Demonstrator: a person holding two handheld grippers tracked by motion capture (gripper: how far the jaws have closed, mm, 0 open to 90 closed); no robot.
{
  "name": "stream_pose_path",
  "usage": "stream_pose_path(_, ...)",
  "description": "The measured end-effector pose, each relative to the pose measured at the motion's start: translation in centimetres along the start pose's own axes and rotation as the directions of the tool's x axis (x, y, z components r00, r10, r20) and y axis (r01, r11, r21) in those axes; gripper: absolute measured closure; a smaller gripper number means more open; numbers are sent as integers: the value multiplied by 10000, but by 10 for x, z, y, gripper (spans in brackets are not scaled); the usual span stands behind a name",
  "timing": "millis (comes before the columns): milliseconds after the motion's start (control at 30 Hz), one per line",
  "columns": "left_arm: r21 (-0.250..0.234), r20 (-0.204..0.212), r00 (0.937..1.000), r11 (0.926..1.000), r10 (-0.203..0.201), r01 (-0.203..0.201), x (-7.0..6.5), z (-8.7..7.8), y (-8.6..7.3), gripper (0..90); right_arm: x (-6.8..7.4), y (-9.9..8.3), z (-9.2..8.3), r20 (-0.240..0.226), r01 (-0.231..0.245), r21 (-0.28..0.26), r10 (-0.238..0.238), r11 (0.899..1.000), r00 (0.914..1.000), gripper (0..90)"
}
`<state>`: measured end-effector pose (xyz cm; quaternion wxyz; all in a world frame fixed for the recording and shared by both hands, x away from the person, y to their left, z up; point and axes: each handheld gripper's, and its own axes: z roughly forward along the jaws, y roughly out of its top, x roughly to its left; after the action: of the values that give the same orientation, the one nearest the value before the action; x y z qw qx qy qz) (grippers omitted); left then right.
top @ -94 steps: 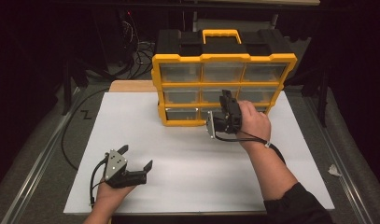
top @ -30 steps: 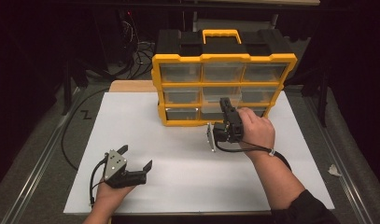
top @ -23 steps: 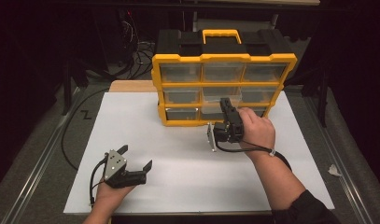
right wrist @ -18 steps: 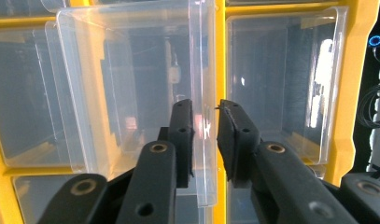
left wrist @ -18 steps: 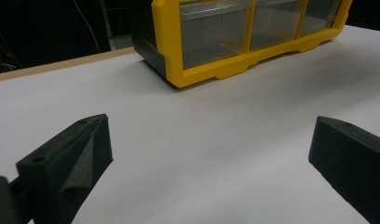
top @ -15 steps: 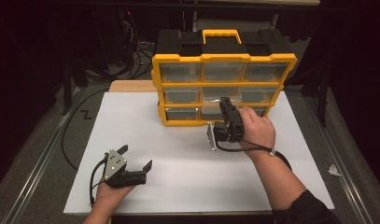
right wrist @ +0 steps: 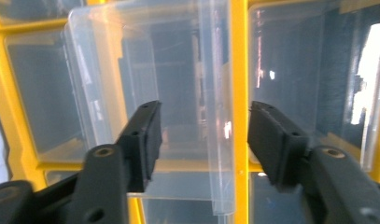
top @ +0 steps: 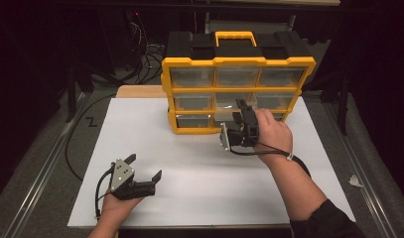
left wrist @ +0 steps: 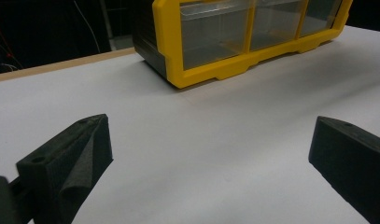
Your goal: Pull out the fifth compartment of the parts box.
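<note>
Yellow-and-black plastic: one drawer cabinet [top: 236,82] at 12 o'clock on the white table [top: 204,173], fronts toward you for reach. Clear plastic: one middle drawer [right wrist: 178,102], partly drawn out, standing proud of its neighbours. Your right gripper [top: 237,110] sits at that drawer, jaws apart either side of its front edge, not clamped; a placement suited, I judge, to pulling or pushing it. Your left gripper [top: 145,171] rests at 7 o'clock, jaws wide apart, holding nothing, parked well clear of the work.
</note>
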<state>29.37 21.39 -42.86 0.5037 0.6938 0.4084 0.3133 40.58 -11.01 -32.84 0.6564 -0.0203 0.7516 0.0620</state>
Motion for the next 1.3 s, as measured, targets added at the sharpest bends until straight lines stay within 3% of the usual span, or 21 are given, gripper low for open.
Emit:
stream_pose_path(300,14,29,10000,10000,23,-23,0,0,0,1,0,0,-4,461,114,-48,-111,9999,9989,772)
stream_pose_path(667,16,26,10000,10000,33,-33,0,0,0,1,2,0,-10,643,317,-29,-315,9995,9974,784)
stream_pose_path(1300,77,-13,10000,9999,64,-64,-1,0,0,1,8,-2,-42,794,280,-308,-255,9991,9965,787)
